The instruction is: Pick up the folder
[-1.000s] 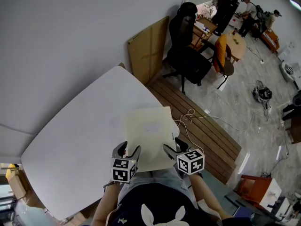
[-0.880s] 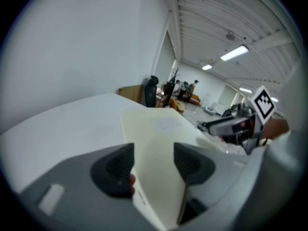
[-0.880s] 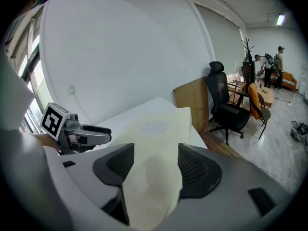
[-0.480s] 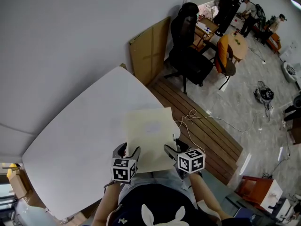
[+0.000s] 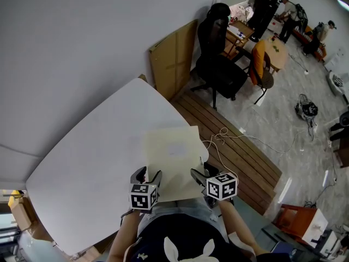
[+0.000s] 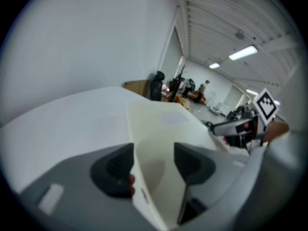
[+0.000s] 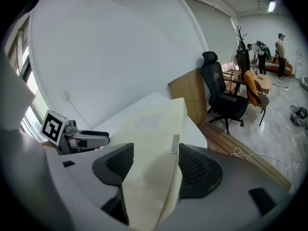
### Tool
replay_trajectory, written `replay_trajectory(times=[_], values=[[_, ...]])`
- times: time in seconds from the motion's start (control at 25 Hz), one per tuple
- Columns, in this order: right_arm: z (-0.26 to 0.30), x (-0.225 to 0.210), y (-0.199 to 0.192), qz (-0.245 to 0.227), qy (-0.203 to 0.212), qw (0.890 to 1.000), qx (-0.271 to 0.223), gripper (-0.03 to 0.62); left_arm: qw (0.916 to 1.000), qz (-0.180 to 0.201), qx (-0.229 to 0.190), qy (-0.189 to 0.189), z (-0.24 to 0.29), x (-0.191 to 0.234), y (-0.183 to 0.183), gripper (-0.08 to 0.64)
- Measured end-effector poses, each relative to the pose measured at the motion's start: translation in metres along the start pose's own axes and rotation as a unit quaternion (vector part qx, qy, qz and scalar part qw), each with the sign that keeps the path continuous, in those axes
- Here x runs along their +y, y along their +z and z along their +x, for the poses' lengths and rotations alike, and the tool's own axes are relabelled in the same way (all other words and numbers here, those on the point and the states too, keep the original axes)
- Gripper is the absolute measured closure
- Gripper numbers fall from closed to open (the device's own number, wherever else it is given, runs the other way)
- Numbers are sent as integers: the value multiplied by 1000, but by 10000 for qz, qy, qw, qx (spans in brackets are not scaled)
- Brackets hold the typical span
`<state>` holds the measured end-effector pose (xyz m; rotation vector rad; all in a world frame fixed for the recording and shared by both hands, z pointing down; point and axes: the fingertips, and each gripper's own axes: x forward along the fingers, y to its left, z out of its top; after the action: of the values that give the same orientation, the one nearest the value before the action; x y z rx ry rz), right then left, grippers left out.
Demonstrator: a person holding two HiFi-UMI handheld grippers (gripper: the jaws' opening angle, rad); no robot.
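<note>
Two claws hover at the near edge of a white desk (image 5: 87,146), side by side and angled downward. On the left, the left claw (image 5: 148,174) stands wide. Its jaws sit either side of the near left part of a cream folder (image 5: 172,157), the left pad just beside the folder's edge and the right pad clear of it. The folder lies on the desk's right half, with a pale label near its middle. The right claw (image 5: 203,173) is also wide, with the folder's near right part between its jaws. Far off to the right, a cardboard sheet (image 5: 173,59) leans on the wall beside a black office chair (image 5: 218,59).
</note>
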<state>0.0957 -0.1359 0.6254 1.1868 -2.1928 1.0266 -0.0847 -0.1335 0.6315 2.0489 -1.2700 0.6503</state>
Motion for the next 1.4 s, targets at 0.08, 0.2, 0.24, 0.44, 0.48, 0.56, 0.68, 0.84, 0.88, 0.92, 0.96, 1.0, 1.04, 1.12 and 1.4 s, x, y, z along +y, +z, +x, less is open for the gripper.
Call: replay_trajectory(times=[0.08, 0.2, 0.24, 0.44, 0.48, 0.56, 0.68, 0.84, 0.88, 0.92, 0.96, 1.0, 1.04, 1.12, 1.4], values=[[1, -1, -1, 19, 9, 10000, 16, 333, 10000, -29, 29, 12, 1, 2, -1, 316], [4, -3, -1, 23, 13, 10000, 47, 330, 10000, -68, 65, 33, 3, 5, -2, 316], [5, -3, -1, 27, 14, 10000, 61, 330, 9999, -87, 72, 28, 3, 6, -2, 316], [7, -2, -2, 56, 67, 9999, 61, 321, 9998, -170, 101, -51, 4, 5, -2, 316], [7, -2, -3, 59, 66, 9999, 61, 319, 9998, -178, 110, -60, 5, 5, -2, 316], [9, -4, -5, 71, 54, 9999, 75, 316, 9997, -183, 128, -69, 8, 5, -3, 316], [11, -6, -8, 124, 43, 9999, 107, 314, 9996, -208, 154, -84, 10, 6, -3, 316], [13, -10, -12, 213, 23, 9997, 145, 314, 9993, -297, 177, -143, 11, 7, -4, 316], [13, -11, -13, 233, 22, 9996, 151, 314, 9991, -334, 184, -165, 11, 7, -5, 316], [13, -12, -13, 244, 21, 9996, 161, 314, 9989, -384, 196, -193, 11, 7, -5, 316], [13, -12, -14, 242, 19, 9996, 176, 314, 9985, -447, 213, -227, 11, 7, -6, 316], [14, -13, -15, 227, 15, 9995, 197, 314, 9980, -519, 238, -265, 12, 8, -7, 316], [15, -13, -16, 213, 16, 9995, 217, 314, 9974, -593, 270, -305, 13, 8, -8, 313], [17, -13, -18, 221, 31, 9995, 245, 314, 9960, -727, 345, -375, 15, 9, -10, 308], [21, -14, -19, 335, 91, 9989, 305, 314, 9933, -863, 549, -535, 19, 11, -13, 295]])
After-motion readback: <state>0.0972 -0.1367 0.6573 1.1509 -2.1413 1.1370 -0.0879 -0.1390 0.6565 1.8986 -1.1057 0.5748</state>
